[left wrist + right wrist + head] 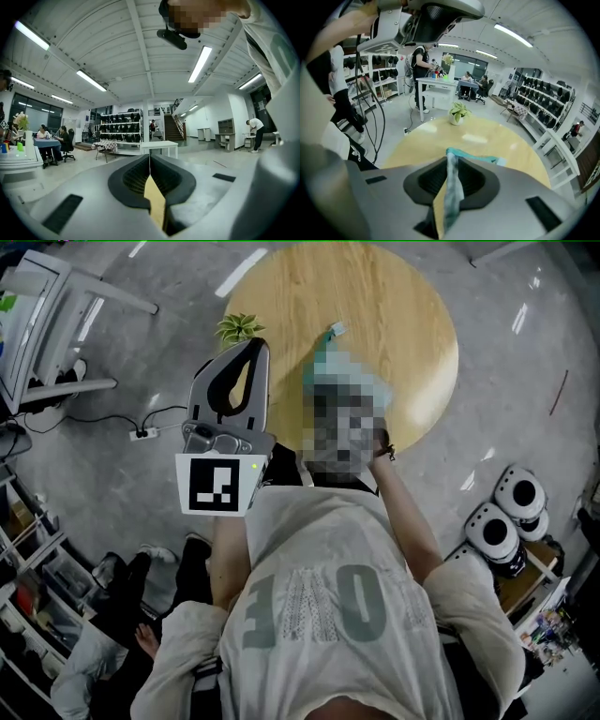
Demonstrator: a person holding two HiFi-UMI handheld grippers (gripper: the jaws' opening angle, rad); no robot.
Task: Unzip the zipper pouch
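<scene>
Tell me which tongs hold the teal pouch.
The right tongs: the teal pouch is pinched between them, while the left tongs are shut on nothing.

A round table (375,296) is set in front of the person, and a potted plant (240,328) is placed on its left edge. A pouch (323,362) is held over the middle of the table, with one end caught between the closed jaws of the right gripper (450,157). The left gripper (251,345) is raised to the left of the pouch, with the plant seen just beyond its tips. A power strip (142,434) is laid on the floor further left.
</scene>
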